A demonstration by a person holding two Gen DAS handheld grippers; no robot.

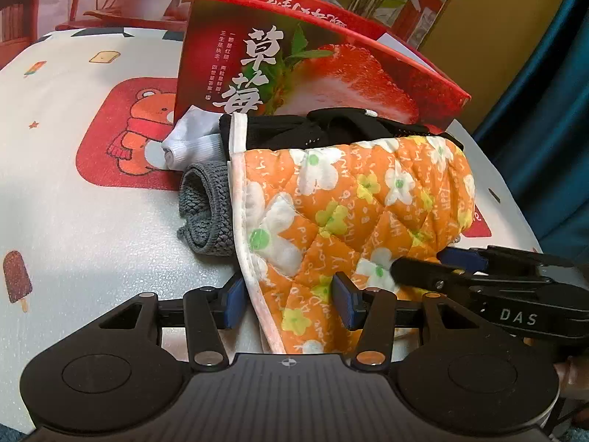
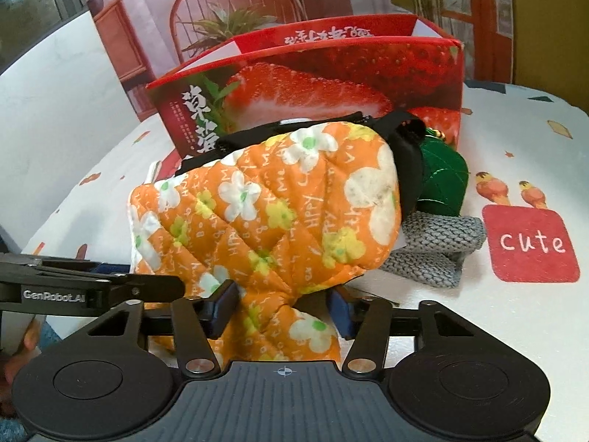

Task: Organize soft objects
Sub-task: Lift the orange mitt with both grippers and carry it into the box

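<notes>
An orange flowered oven mitt (image 1: 349, 199) lies on top of a pile of soft things in front of a red strawberry box (image 1: 313, 62). My left gripper (image 1: 291, 300) is shut on the mitt's cuff edge. My right gripper (image 2: 281, 305) is shut on the mitt's other end (image 2: 272, 221). The right gripper also shows in the left wrist view (image 1: 423, 269). Under the mitt lie a grey knitted piece (image 1: 206, 206), a white sock (image 1: 195, 143), a black fabric item (image 1: 331, 129) and a green quilted item (image 2: 441, 180).
The box (image 2: 331, 84) stands open at the top behind the pile. The table has a white cartoon-print cover (image 1: 92, 191) with a red "cute" patch (image 2: 530, 246). A printed backdrop stands behind.
</notes>
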